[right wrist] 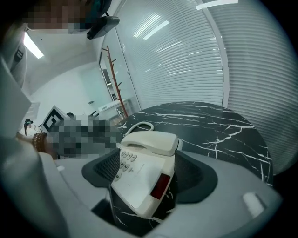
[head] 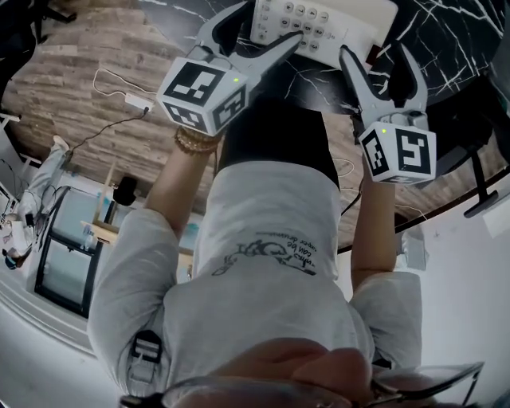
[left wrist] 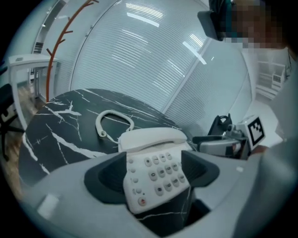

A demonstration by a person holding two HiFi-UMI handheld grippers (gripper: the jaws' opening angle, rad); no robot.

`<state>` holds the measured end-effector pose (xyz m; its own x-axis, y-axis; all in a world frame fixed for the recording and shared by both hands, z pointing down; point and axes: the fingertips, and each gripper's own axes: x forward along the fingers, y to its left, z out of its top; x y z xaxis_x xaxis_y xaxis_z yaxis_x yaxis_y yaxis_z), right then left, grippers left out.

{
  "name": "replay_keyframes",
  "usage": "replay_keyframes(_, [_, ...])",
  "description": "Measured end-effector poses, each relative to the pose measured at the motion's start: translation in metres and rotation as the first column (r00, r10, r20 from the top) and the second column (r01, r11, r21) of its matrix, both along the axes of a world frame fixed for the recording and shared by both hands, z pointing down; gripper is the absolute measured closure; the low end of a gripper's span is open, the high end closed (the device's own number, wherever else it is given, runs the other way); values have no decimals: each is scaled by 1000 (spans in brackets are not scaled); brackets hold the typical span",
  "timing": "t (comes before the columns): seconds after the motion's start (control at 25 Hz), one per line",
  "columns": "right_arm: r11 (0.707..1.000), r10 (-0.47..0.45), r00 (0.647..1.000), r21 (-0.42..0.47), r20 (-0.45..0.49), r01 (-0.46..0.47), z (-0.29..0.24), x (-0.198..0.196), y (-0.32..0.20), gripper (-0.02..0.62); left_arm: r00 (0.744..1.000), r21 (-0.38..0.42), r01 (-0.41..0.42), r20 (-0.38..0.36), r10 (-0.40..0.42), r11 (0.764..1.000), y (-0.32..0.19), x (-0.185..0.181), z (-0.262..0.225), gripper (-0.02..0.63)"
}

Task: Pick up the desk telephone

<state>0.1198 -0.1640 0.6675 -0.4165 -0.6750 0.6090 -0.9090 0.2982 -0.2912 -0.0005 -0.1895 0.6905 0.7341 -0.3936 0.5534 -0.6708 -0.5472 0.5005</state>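
Fingers (left wrist: pixel 104 179) wide on left gripper (left wrist: pixel 153 182) and right gripper (right wrist: pixel 150 175), flanking boxy desk telephone (head: pixel 320 24) on veined marble (left wrist: pixel 60 135).

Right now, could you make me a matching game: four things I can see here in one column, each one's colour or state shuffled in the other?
1. desk telephone
2. table
3. coiled cord
4. left gripper

A. black with white veins
B. open, jaws either side of the keypad
C. cream, handset on its cradle
D. lying in a loop on the dark top

Pairs: 1-C, 2-A, 3-D, 4-B
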Motion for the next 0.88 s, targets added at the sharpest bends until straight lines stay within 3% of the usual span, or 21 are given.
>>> replay_keyframes(0.36, [997, 49, 999, -57, 16, -48, 48, -2, 5, 187, 999, -28, 4, 32, -3, 1000, -2, -5, 47, 202])
replay_keyframes(0.88, [997, 56, 995, -55, 83, -51, 68, -10, 8, 204, 998, -24, -13, 67, 15, 1000, -2, 1, 59, 227])
